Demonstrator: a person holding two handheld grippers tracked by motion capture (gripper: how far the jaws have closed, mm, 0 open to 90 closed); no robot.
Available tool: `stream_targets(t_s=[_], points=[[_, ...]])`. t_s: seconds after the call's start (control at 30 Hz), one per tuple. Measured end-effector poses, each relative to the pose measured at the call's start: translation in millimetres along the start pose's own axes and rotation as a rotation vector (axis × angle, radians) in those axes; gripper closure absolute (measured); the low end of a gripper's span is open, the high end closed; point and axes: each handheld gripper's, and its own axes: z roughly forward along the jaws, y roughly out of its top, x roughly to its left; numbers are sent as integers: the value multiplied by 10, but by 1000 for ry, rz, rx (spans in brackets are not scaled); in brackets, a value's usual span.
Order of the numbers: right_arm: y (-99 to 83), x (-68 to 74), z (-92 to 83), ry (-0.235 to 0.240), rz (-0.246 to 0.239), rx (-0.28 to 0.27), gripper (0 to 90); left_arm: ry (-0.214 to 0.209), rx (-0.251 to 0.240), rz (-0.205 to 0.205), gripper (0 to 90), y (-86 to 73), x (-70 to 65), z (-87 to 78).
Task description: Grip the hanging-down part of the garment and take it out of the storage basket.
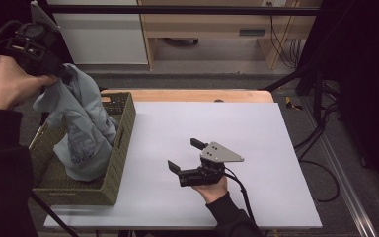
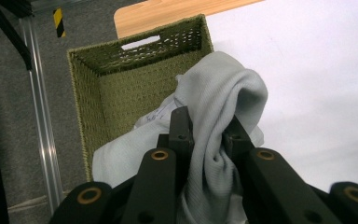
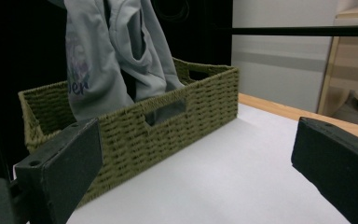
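Two black fingers (image 2: 182,133) of the left gripper (image 1: 65,74) are pinched on a fold of the pale grey garment (image 1: 84,126), with cloth bunched between them in the left gripper view. That gripper is held high over the far left of the scene by the person's left hand (image 1: 2,81), and the garment hangs down from it, its lower part resting inside the green woven basket (image 1: 123,133) (a printed mark shows on the fabric low down). The basket sits at the left edge of the white tabletop (image 1: 256,138), with a handle slot in the wall that faces the right gripper.

The right gripper (image 1: 186,155) is low over the middle of the tabletop, near the front, gripped from below by the right hand (image 1: 212,186). Its fingers (image 3: 70,158) stand wide apart with nothing between them, pointing toward the basket and well apart from it. A grey three-cornered plate (image 1: 221,153) tops it, and its cable (image 1: 242,192) trails back toward the person.
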Motion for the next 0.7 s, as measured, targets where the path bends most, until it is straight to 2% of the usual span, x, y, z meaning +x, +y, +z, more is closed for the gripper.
stream_targets(t_s=[0.07, 0.1, 0.13, 0.2, 0.23, 0.53, 0.6, 0.7], points=[[24, 33, 94, 11, 7, -6, 21, -3, -1, 2, 779, 9, -11, -2], [50, 70, 195, 21, 14, -8, 22, -1, 0, 5, 778, 12, -19, -2], [50, 70, 195, 21, 14, -8, 22, -1, -1, 7, 778, 15, -25, -4], [75, 126, 338, 35, 6, -9, 24, 0, -2, 10, 778, 20, -29, -4], [75, 126, 338, 35, 6, -9, 24, -1, -2, 10, 778, 21, -31, -3], [84, 254, 739, 70, 8, 17, 39, -2, -4, 13, 778, 24, -38, -2], [82, 290, 854, 96, 14, 17, 43, 0, -5, 17, 778, 24, -40, -1], [86, 330, 927, 107, 14, 24, 43, 0, -3, 23, 778, 25, -44, 1]])
